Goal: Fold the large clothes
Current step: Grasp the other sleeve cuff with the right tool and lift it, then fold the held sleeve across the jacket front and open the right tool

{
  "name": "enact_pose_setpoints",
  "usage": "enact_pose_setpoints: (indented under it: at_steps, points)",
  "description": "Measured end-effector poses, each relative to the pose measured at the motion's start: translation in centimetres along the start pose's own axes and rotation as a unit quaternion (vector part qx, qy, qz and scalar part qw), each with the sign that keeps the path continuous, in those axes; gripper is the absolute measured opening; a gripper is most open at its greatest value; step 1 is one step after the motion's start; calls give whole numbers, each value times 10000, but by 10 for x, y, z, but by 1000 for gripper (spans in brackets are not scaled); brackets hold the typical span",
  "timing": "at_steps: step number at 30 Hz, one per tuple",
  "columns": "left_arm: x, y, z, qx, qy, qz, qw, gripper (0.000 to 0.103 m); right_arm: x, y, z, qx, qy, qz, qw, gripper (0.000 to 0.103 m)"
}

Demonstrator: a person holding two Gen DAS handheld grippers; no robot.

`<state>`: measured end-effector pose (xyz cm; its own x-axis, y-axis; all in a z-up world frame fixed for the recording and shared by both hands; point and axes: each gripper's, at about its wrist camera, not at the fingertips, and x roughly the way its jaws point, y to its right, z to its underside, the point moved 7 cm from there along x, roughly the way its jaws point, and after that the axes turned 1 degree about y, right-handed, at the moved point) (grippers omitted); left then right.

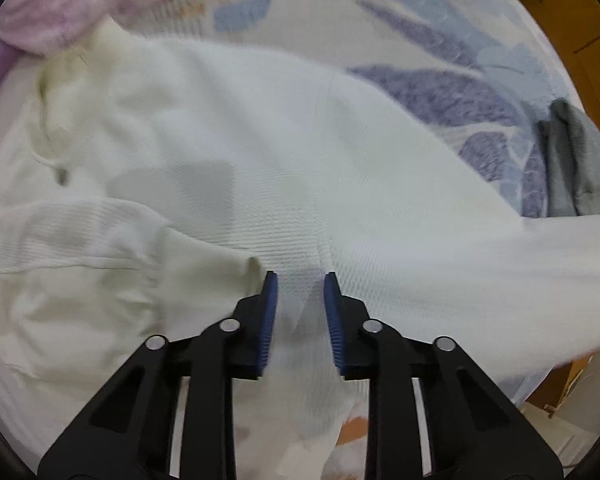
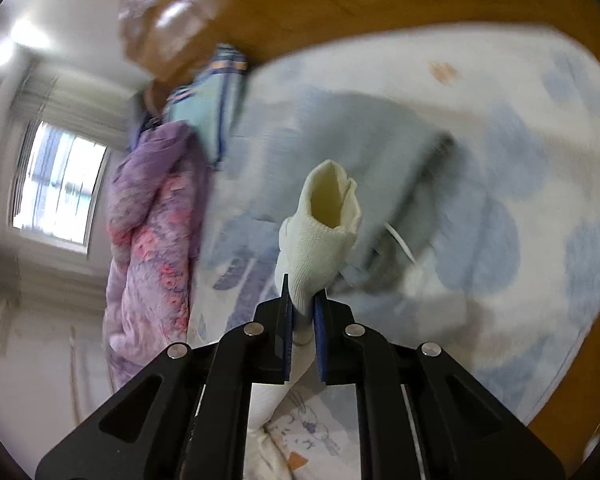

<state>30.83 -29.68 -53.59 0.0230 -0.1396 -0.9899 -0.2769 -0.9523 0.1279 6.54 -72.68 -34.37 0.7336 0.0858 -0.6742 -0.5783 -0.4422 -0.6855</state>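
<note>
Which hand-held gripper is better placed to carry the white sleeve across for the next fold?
Right. The right hand-held gripper is shut on the cuff of the white sweater. The left hand-held gripper is open over its body.

Ahead of the right gripper (image 2: 301, 288), most of the scene is smeared by motion: the grey garment (image 2: 364, 148) beyond the pinched cuff (image 2: 324, 224) has no readable edges, and the brownish object (image 2: 168, 16) far ahead to the left cannot be identified. The cloth between this claw's pads passes down behind the fingers, out of sight. Around the left gripper (image 1: 300, 280), the white sweater (image 1: 260, 152) runs past the frame's left and right edges, and its near hem is covered by the black fingers.
</note>
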Motion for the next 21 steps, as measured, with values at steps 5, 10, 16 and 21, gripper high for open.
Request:
enact_pose_setpoints:
  at_steps: [5,10,16,21]
  points:
    - [35,-3,0,-132,61,9,9999,23,27,-70,-4,-805,-91,-144,9966,8]
    - [36,-5,1,-199,222,33,9995,23,49,-139,1,-1358,-198,-583,9888,8]
    - [5,-19,6,-516,53,148,9985,12,78,-221,39,-1875,-685,-1078,9739,8]
    - [-67,-55,15,-623,438,113,9970,12,108,-303,106,-2322,-1295,-1576,9510,8]
